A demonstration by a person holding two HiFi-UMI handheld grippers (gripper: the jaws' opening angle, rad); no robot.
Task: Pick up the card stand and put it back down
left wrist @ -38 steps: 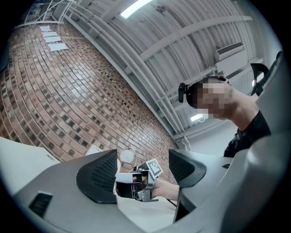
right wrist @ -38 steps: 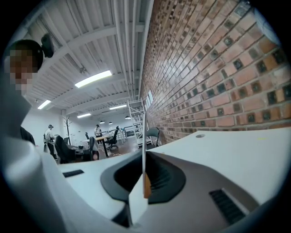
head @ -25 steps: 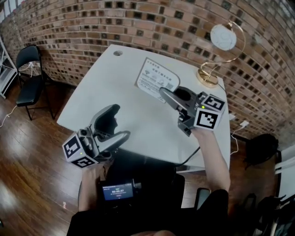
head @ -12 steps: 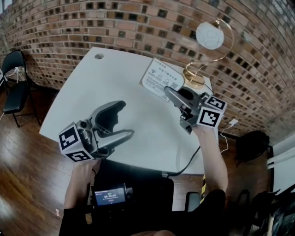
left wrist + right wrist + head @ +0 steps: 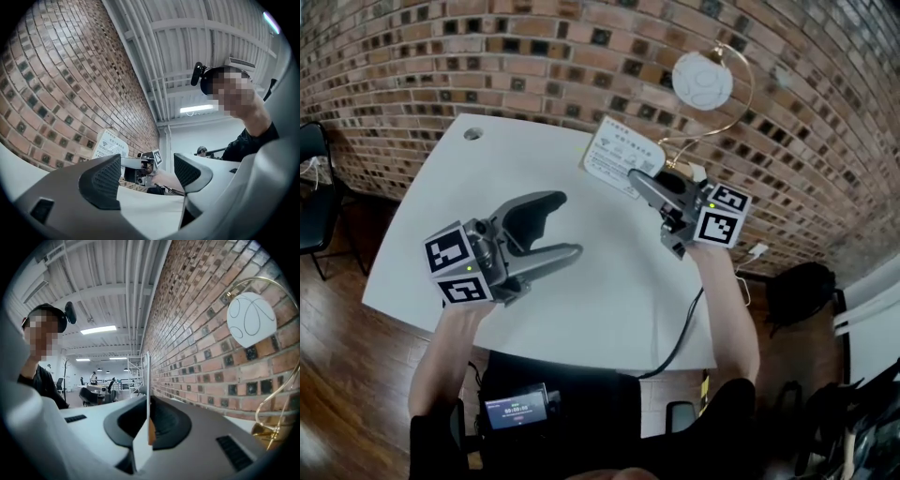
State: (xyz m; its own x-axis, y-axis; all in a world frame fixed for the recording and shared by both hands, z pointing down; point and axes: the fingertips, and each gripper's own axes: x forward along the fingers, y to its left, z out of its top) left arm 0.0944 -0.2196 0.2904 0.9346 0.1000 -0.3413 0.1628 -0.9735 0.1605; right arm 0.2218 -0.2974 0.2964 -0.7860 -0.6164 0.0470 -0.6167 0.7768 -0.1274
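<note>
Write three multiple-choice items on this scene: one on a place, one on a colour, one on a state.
1. Where does the lamp stand?
A) on the floor
B) at the table's far edge, by the brick wall
C) under the table

2. What colour is the table?
A) white
B) black
C) green

3. The right hand-held gripper is:
A) open and empty
B) shut on the lamp
C) shut on the card stand

Answers:
1 B, the lamp rises right in front of the bricks.
2 A, the top is plain white.
3 C, the right gripper view shows the card edge-on, pinched between the jaws.
</note>
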